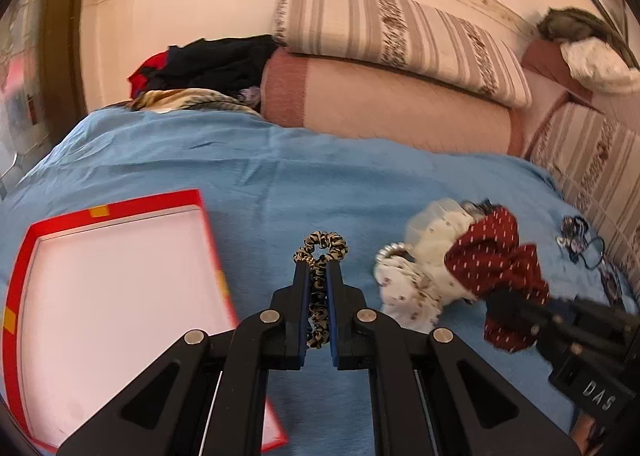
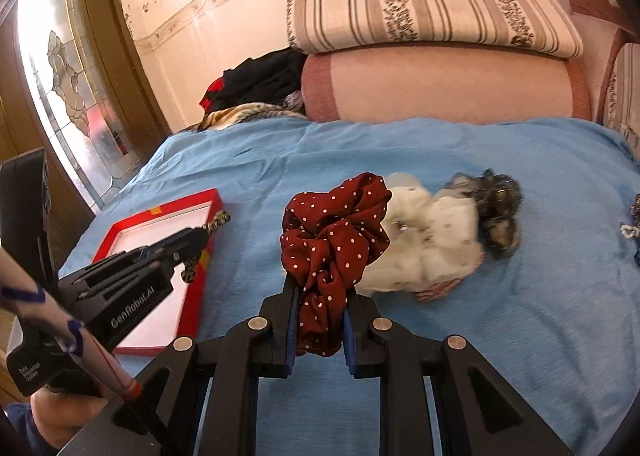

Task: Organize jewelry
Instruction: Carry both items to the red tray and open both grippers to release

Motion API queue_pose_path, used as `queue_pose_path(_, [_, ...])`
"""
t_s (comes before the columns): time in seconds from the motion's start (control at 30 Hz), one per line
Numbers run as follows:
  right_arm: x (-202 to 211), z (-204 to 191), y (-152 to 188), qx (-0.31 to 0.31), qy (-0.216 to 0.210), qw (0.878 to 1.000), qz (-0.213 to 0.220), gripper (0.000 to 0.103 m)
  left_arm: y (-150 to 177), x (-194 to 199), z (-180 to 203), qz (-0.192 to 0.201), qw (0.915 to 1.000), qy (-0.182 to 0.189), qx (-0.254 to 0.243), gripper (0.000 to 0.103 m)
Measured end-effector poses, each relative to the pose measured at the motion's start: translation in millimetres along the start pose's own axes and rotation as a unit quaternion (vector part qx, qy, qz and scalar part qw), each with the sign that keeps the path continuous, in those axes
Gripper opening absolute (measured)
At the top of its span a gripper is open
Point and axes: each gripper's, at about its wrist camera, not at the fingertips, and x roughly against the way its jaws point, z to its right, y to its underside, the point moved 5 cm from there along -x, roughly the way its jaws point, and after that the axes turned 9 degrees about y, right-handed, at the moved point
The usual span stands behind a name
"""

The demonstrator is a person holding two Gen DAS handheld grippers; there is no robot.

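Both grippers loaded over the blue bedspread (image 1: 280,168).

Red-rimmed tray (image 1: 120,276), white inside, lay toward the spread's left edge. Left gripper (image 1: 319,276) was clamped nearly shut on a thin leopard-print scrunchie (image 1: 320,252), loop poking past the tips, just right of the tray. Right gripper (image 2: 320,296) was closed on a dark red dotted scrunchie (image 2: 332,232); jaws parted only by the bunched cloth. Cream scrunchie (image 2: 424,240) and a dark patterned one (image 2: 496,212) lay mid-spread toward the right edge.

Left gripper (image 1: 318,272), right gripper (image 2: 320,288): jaws clamped.
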Motion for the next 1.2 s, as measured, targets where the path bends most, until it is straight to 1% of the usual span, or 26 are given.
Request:
queue_pose_path(0.2, [-8.0,-34.4,-11.1,0.021,-0.010,1.000,-0.010,0.020,-8.0,17.2,-37.1,0.016,0.9993,-0.015,0.029,0.008])
queue_pose_path(0.4, [-21.4,-73.5,-19.6,0.032,-0.033,0.999,-0.026,0.020,-12.0,29.9,-75.3,0.026,0.9975,-0.039,0.053,0.008])
queue_pose_path(0.53, [-36.7,-102.5,-24.4,0.044,-0.051,0.997,-0.045,0.020,-14.9,38.9,-110.3,0.031,0.9942,-0.058,0.085,0.008])
queue_pose_path(0.7, [-59.1,-144.7,-34.2,0.064,-0.076,0.993,-0.066,0.020,-14.8,47.9,-153.4,0.034,0.9877,-0.088,0.125,0.008])
queue_pose_path(0.9, [-85.6,-191.1,-42.6,0.087,-0.099,0.987,-0.089,0.020,-15.9,42.6,-205.2,0.018,0.9790,-0.125,0.160,0.008])
queue_pose_path(1.0, [-106.2,-209.5,-44.3,0.083,-0.109,0.984,-0.110,0.021,-13.5,37.7,-227.7,0.008,0.9746,-0.130,0.182,0.008])
queue_pose_path(1.07, [-125.3,-219.6,-44.2,0.080,-0.111,0.982,-0.130,0.021,-13.2,32.3,-237.7,0.000,0.9724,-0.137,0.189,0.008])
queue_pose_path(1.2, [-151.4,-231.9,-41.8,0.075,-0.108,0.980,-0.150,0.021,-10.9,22.7,-254.5,-0.014,0.9677,-0.141,0.209,0.008])
